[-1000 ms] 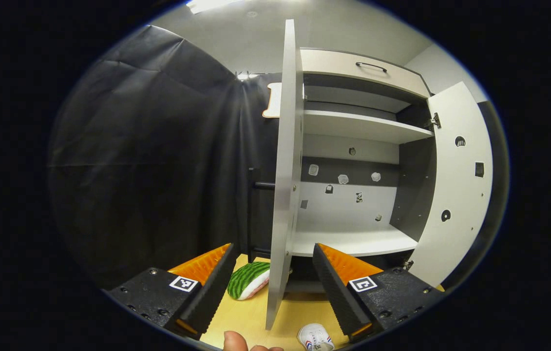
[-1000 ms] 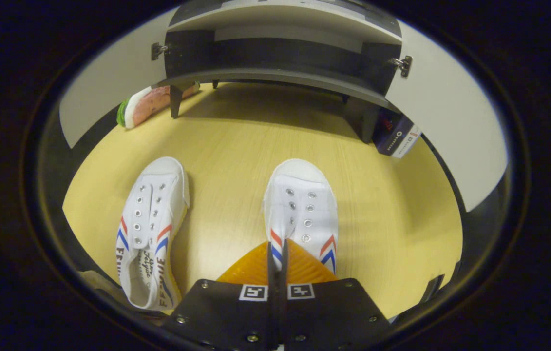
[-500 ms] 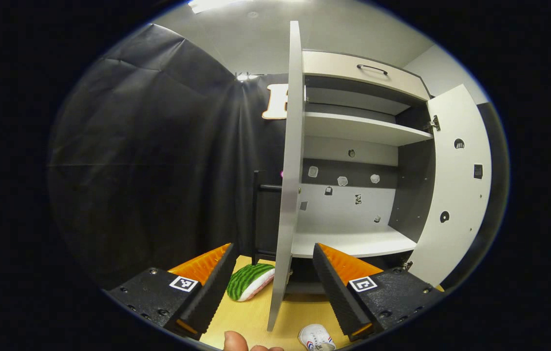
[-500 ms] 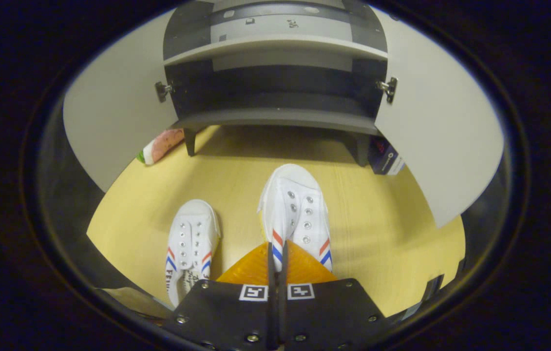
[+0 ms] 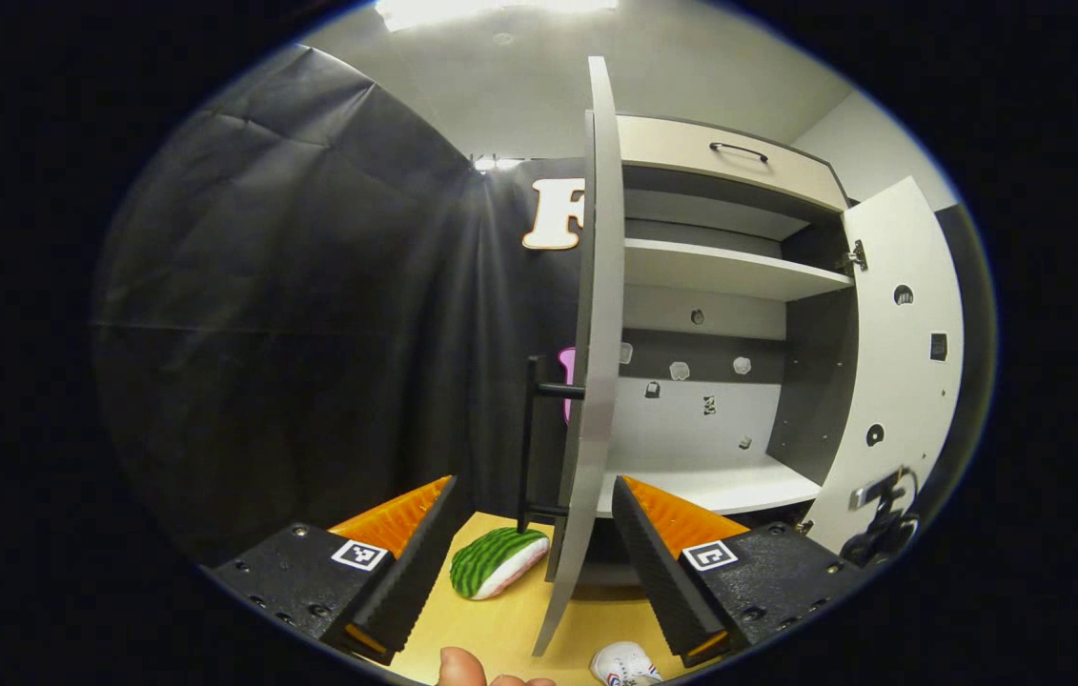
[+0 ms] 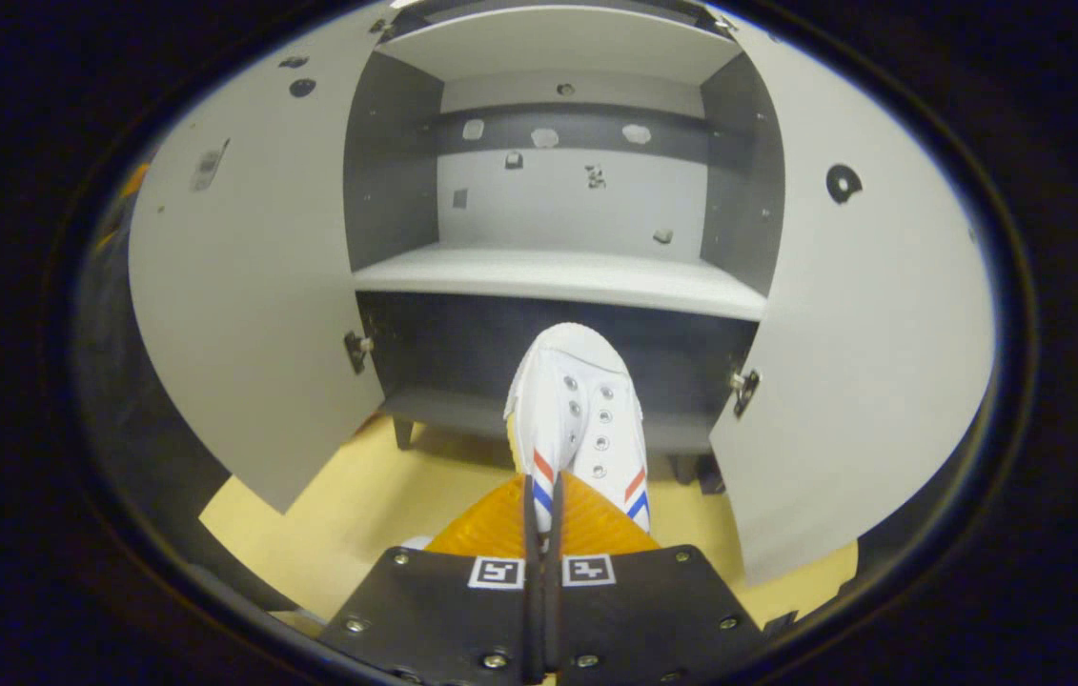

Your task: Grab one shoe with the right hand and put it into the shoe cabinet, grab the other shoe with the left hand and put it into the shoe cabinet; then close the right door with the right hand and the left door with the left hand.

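In the right gripper view, my right gripper (image 6: 543,514) is shut on a white shoe (image 6: 577,410) with red and blue stripes. It holds the shoe off the floor, toe toward the open shoe cabinet's dark lower compartment, below the pale shelf (image 6: 558,272). Both doors stand open: left door (image 6: 243,286), right door (image 6: 872,324). In the left gripper view, my left gripper (image 5: 535,495) hangs open with nothing between its fingers, facing the left door's edge (image 5: 596,333). The other white shoe (image 5: 627,662) lies on the wooden floor below.
A watermelon-slice toy (image 5: 498,562) lies on the floor by the left door's handle bar (image 5: 531,438). A drawer with a dark handle (image 5: 739,152) tops the cabinet. Some dark gear (image 5: 882,519) shows low beside the right door (image 5: 901,362). A thumb (image 5: 462,667) peeks in at the bottom.
My right gripper has lifted the shoe off the floor and tilted up toward the cabinet; the other shoe has slipped out of its view. My left gripper drifted slightly and stays open.
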`<state>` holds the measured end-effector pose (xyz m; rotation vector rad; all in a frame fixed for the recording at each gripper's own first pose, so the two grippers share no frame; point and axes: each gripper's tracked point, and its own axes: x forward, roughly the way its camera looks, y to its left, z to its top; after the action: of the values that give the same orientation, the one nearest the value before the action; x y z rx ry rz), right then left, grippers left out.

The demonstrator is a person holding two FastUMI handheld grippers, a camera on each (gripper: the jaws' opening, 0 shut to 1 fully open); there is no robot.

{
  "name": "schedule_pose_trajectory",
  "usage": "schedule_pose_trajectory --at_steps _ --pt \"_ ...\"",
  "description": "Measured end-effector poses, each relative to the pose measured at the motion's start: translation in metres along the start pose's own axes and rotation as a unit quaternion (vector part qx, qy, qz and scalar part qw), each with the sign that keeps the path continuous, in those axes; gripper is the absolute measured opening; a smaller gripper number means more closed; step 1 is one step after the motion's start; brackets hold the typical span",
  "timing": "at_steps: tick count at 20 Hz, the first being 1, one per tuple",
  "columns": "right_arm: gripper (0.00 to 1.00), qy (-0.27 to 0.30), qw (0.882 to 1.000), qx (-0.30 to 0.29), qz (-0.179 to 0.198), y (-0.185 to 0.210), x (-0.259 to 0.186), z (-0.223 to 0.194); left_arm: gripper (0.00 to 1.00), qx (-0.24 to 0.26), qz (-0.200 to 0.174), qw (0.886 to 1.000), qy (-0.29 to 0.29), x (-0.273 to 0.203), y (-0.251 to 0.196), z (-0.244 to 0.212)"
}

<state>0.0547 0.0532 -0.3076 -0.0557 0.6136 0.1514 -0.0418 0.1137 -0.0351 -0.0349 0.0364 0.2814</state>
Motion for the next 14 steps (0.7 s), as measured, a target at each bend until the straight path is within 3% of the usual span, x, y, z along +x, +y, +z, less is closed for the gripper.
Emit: schedule_pose_trajectory --at_steps 3,7,13,14 --pt "0.00 -0.040 0.999 -0.001 -0.002 -0.005 0.009 0.060 0.94 -0.002 0.012 1.000 -0.002 -0.002 0.012 0.001" --pt "0.00 -0.076 0.997 -0.017 -0.016 -0.018 0.040 0.126 0.96 -0.003 0.037 0.999 -0.003 -0.003 0.031 0.002" --pt "0.00 -0.091 0.995 -0.017 -0.037 -0.032 0.100 0.193 0.94 0.000 0.089 0.996 -0.004 -0.015 0.074 0.000" --pt "0.00 -0.092 0.995 -0.016 -0.041 -0.035 0.111 0.201 0.97 0.002 0.099 0.995 -0.004 -0.018 0.080 0.000"
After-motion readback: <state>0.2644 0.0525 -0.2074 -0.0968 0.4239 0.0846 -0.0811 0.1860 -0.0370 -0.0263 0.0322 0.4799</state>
